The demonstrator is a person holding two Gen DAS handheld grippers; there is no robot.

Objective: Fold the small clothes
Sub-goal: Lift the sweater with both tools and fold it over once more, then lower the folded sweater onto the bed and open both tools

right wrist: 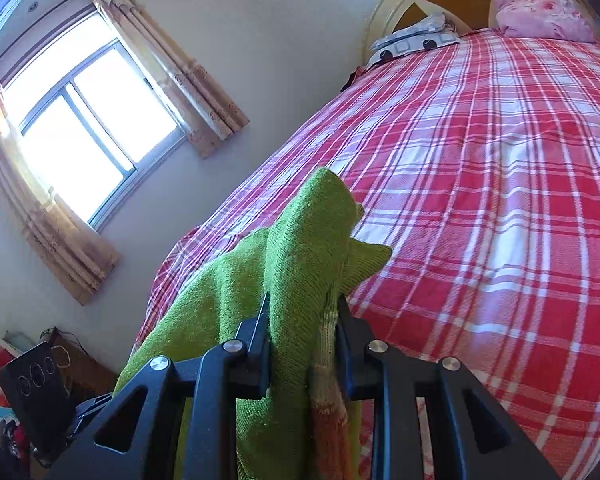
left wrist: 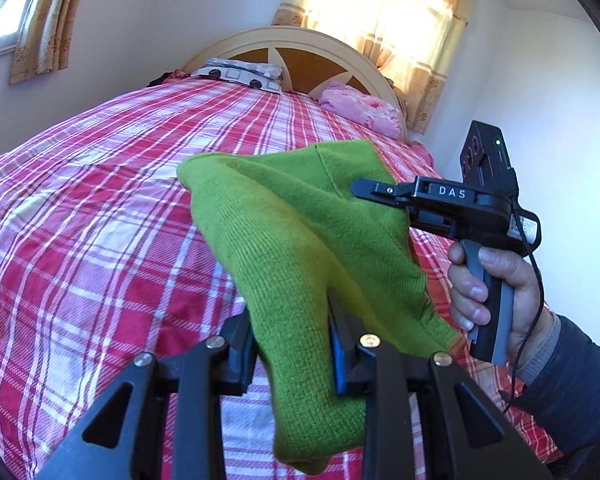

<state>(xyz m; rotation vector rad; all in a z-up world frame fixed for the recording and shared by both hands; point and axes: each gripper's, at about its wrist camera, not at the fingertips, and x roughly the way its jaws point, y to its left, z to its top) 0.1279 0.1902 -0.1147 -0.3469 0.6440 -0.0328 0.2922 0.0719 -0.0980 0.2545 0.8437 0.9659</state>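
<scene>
A green knitted garment (left wrist: 300,240) hangs in the air above the red plaid bed (left wrist: 100,208), stretched between both grippers. My left gripper (left wrist: 290,320) is shut on one bunched end of it, which droops below the fingers. My right gripper (left wrist: 380,194), held by a hand (left wrist: 488,280) at the right of the left wrist view, pinches the other end. In the right wrist view the same green garment (right wrist: 300,264) stands up between the fingers of my right gripper (right wrist: 304,320), shut on it, with an orange striped hem (right wrist: 328,400) below.
The red plaid bed (right wrist: 480,200) stretches away to a cream headboard (left wrist: 300,46). A patterned pillow (left wrist: 240,72) and a pink bundle (left wrist: 364,114) lie at its far end. Curtained windows (right wrist: 88,120) flank the bed. Bags and a dark device (right wrist: 36,392) sit at the lower left.
</scene>
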